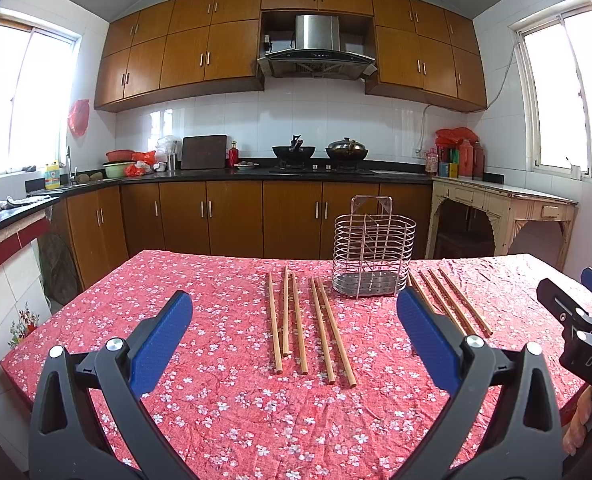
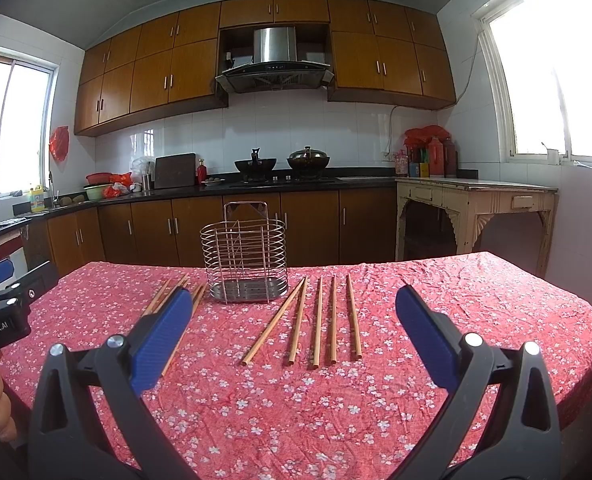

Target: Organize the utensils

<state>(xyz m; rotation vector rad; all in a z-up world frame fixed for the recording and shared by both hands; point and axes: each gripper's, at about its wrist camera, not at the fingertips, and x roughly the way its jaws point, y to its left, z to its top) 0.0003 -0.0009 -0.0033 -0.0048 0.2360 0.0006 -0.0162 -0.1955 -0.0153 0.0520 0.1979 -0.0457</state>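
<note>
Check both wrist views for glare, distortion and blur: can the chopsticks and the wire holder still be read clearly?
Left wrist view: windows blown out, cabinets bowed by fisheye, yet chopsticks and wire holder are sharp. Right wrist view: the right-hand window flares strongly with edge haze; chopsticks and holder stay crisp and evenly lit.
</note>
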